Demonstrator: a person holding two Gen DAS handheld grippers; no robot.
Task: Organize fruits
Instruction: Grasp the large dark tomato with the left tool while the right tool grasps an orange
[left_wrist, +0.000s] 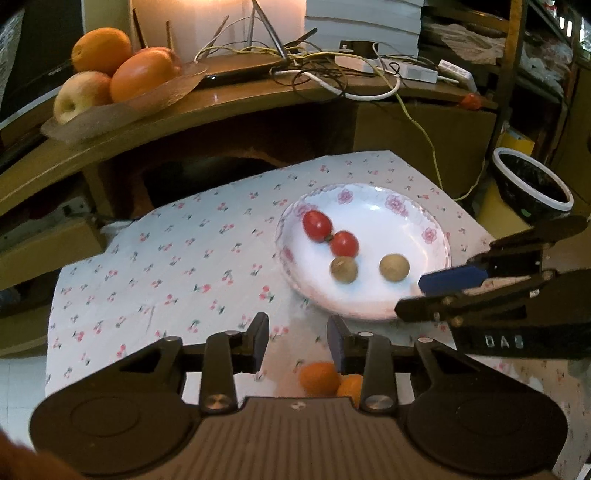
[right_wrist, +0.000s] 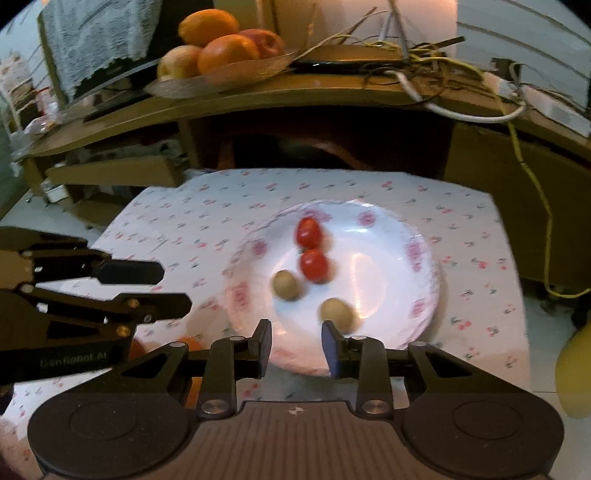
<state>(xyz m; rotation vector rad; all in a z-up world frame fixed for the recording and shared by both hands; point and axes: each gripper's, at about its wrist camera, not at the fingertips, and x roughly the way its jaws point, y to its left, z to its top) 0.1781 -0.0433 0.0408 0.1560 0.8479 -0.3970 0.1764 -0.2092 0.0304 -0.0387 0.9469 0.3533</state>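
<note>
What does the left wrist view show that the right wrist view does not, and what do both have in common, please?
Only the left wrist view shows the black bin with a white rim and the stacked books.

Only the right wrist view shows the grey cloth hanging at upper left.

Both show the floral plate holding two red tomatoes and two brownish-green fruits, the shelf tray of oranges and apples, and both grippers with nothing between their fingers.

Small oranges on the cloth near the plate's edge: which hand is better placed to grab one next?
Probably left. The left gripper has open fingers almost directly over the two small oranges, with nothing between them. The right gripper hangs over the plate, with the oranges off to its left.
</note>
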